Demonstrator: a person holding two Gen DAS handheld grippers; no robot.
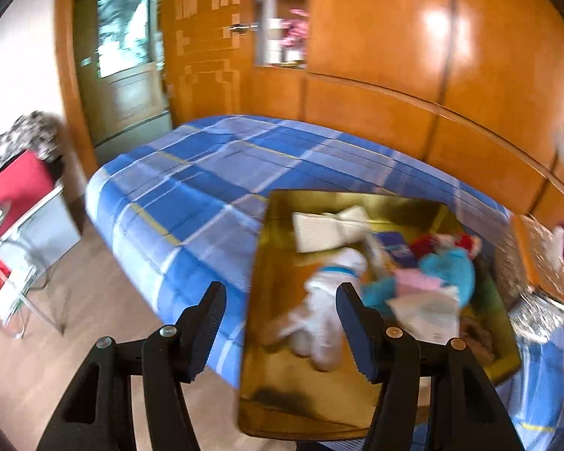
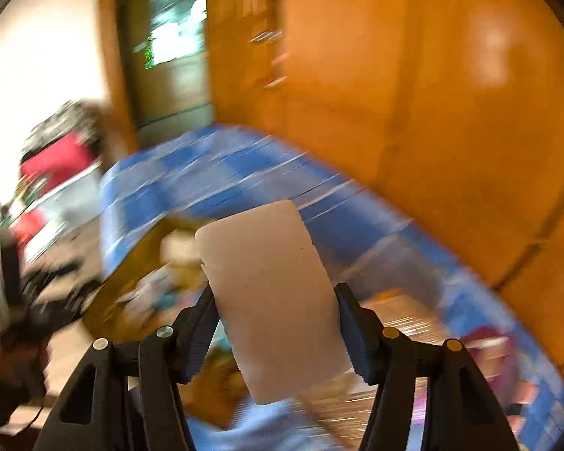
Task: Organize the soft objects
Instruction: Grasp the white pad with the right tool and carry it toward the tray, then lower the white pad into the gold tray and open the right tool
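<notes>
A gold box (image 1: 278, 338) lies on the blue plaid bed (image 1: 206, 173). It holds soft things: a white plush toy (image 1: 321, 300), a folded white cloth (image 1: 327, 227), a teal plush (image 1: 451, 267) and pink and red pieces. My left gripper (image 1: 280, 332) is open and empty, just above the box's near end by the white plush. My right gripper (image 2: 274, 323) is shut on a pale cream soft pad (image 2: 270, 293), held upright above the bed. The box shows blurred in the right wrist view (image 2: 139, 282).
Orange wooden wardrobe doors (image 1: 413, 56) line the far side of the bed. A glass-top table with a red item (image 1: 18, 188) stands on the left on the wooden floor (image 1: 94, 319). A shiny patterned bag (image 1: 534, 312) lies right of the box. The right wrist view is motion-blurred.
</notes>
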